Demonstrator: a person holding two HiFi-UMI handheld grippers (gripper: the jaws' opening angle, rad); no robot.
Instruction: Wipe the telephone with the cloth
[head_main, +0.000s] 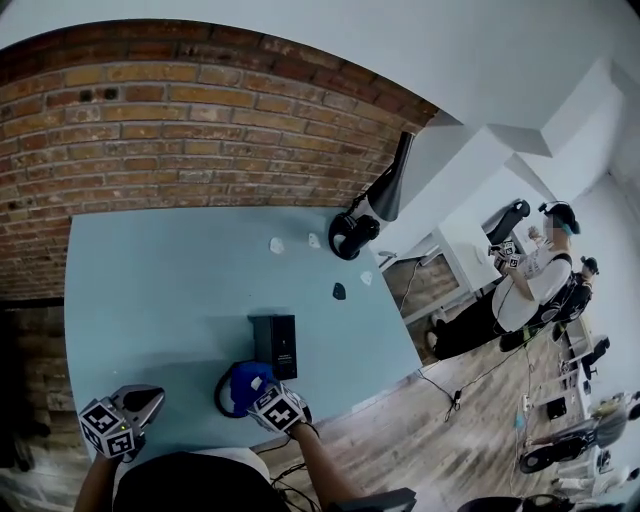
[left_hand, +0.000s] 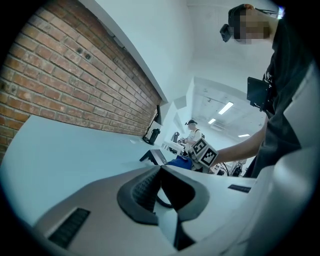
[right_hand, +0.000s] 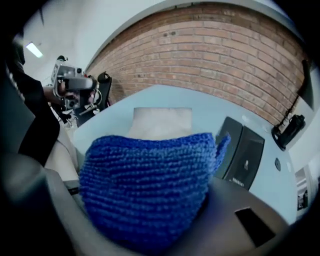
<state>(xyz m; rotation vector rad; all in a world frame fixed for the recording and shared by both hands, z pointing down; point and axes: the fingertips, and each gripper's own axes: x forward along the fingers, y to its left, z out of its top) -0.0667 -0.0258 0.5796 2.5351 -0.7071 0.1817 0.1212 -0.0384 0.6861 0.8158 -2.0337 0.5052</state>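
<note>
Clamped on blue cloth (right_hand: 150, 185) (knitted): right gripper (head_main: 256, 392), just nearside of black telephone (head_main: 275, 345). Well left of telephone: left gripper (head_main: 148, 401), jaws together, empty.

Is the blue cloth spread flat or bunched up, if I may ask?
Bunched up: the cloth is a rounded wad clamped in the right gripper.

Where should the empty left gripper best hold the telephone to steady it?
Probably across its narrow width near the far end, from above: the telephone lies flat, long axis away from the person, and the cloth in the right gripper is by its near end.
</note>
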